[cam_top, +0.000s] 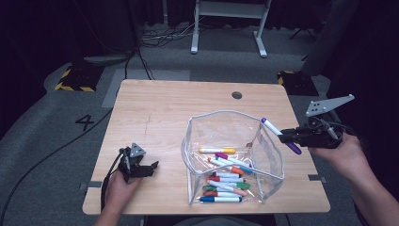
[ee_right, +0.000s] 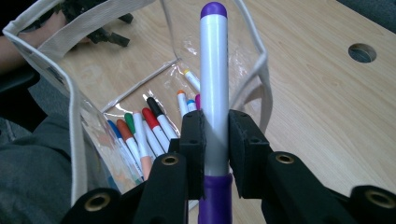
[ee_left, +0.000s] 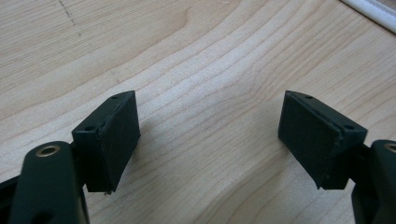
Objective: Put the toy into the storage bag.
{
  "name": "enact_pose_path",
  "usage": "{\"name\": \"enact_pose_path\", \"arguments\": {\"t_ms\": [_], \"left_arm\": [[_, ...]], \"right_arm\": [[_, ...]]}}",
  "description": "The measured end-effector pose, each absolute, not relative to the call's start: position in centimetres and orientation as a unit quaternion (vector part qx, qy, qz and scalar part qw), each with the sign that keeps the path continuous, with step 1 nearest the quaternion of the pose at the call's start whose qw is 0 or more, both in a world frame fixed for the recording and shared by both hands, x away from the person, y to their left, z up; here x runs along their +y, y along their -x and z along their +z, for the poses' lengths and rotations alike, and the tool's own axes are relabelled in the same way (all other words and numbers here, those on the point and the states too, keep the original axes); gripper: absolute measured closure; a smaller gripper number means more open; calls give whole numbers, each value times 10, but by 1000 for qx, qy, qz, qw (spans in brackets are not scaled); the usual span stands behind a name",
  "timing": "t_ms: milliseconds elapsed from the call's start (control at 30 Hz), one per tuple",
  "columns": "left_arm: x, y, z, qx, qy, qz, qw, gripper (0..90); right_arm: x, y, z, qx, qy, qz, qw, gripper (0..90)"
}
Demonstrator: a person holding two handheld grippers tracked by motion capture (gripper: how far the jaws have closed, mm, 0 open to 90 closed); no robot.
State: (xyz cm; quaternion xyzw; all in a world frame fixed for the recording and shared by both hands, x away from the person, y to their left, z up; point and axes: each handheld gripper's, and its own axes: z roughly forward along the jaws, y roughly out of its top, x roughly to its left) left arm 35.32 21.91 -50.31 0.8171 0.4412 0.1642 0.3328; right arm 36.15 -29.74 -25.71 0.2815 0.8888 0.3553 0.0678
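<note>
Pale wood table (cam_top: pixel 155 113); right gripper (cam_top: pixel 288 136) fingers clamp purple marker (cam_top: pixel 280 134); left gripper (cam_top: pixel 153 168) fingers spread, empty

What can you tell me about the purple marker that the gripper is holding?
The purple marker has a white barrel, a purple cap on one end and a small purple tip on the other. It looks like smooth plastic. The right gripper is shut on it, black fingers pressing the barrel just above the cap. It is held in the air, slanted, over the right rim of the clear pouch, touching nothing else.
</note>
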Motion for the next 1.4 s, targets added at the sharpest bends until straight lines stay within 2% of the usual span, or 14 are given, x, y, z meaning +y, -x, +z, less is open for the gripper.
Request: {"name": "enact_pose_path", "arguments": {"t_ms": [200,567,1000,1400], "left_arm": [[219,-353,-503,441,-817,164,333,209],[219,-354,-503,440,-817,165,334,209],[219,-354,-503,440,-817,165,335,209],[219,-354,-503,440,-817,165,334,209]], "right_arm": [[-270,-360,-244,903,-251,342,63,764],[-222,-369,-241,924,-207,318,41,764],[-172,-388,-283,947,-186,263,0,764],[-143,-390,-330,965,-171,195,-40,764]]}}
